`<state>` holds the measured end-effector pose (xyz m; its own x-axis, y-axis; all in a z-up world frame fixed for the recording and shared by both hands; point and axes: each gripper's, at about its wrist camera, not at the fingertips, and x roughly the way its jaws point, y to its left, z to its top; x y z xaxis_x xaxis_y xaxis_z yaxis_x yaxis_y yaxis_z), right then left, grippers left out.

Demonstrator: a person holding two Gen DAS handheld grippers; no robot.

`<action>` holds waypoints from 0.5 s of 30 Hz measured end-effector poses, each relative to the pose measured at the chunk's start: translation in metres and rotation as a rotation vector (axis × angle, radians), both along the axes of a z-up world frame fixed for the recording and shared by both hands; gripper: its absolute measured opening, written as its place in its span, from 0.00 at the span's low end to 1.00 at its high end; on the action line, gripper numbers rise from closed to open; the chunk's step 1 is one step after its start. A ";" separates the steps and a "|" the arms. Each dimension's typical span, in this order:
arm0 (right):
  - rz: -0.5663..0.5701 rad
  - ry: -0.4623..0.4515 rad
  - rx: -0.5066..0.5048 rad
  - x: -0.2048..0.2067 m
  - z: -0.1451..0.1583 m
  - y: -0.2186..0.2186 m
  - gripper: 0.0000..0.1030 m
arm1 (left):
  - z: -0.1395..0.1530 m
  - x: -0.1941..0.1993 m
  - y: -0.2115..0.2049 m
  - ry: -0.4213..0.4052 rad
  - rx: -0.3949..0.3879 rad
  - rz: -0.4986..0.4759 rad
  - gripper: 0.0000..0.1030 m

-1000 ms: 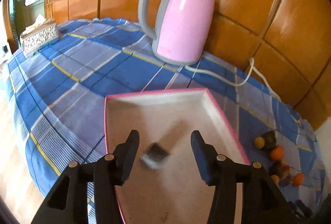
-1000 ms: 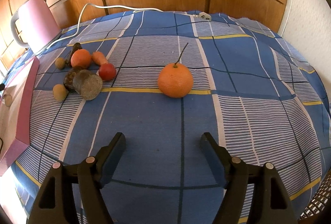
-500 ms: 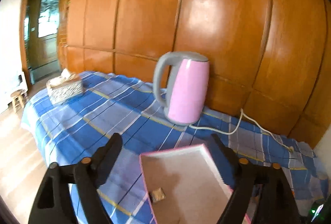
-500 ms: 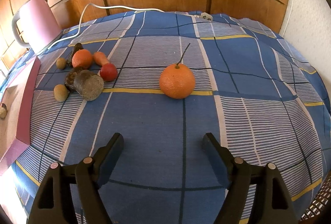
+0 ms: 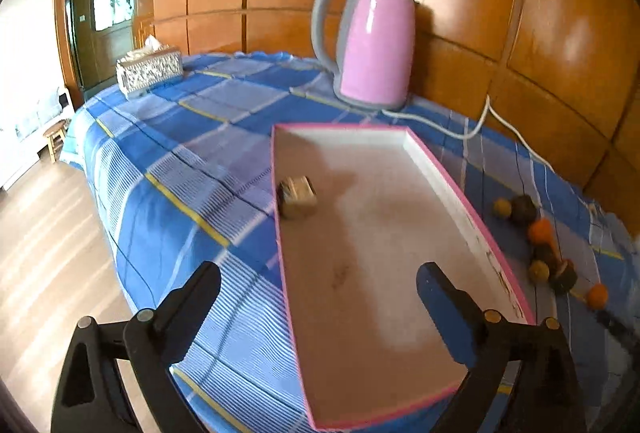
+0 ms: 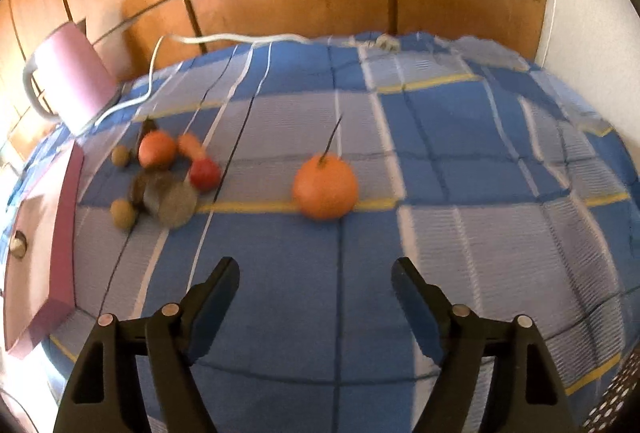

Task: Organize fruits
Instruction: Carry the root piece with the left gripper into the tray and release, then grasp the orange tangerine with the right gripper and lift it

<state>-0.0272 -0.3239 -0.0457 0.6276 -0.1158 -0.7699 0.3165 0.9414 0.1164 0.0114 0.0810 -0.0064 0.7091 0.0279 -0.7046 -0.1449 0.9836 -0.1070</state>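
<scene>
A pink-rimmed white tray [image 5: 448, 181] lies on the blue checked tablecloth; its side also shows in the right wrist view [image 6: 66, 229]. One small brownish fruit [image 5: 297, 193] lies in it by the left wall. My left gripper [image 5: 318, 287] is open and empty above the tray's near end. A large orange with a stem [image 6: 325, 187] sits alone in front of my right gripper [image 6: 314, 287], which is open and empty. A cluster of small fruits [image 6: 166, 181] lies right of the tray and shows in the left wrist view [image 5: 544, 253] too.
A pink electric kettle [image 5: 372, 45] stands behind the tray against the wooden wall, with its white cord [image 5: 476, 129] trailing across the cloth. A tissue box [image 5: 149, 71] sits at the far left corner. The table edge drops to wooden floor on the left.
The left gripper let go of the small fruit into the tray, opened wider and drew back and up. The right gripper's view tilted and shifted slightly; the orange stayed put.
</scene>
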 end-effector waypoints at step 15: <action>-0.050 0.051 -0.074 0.048 0.002 -0.021 0.67 | -0.001 -0.008 -0.012 -0.034 0.034 -0.032 1.00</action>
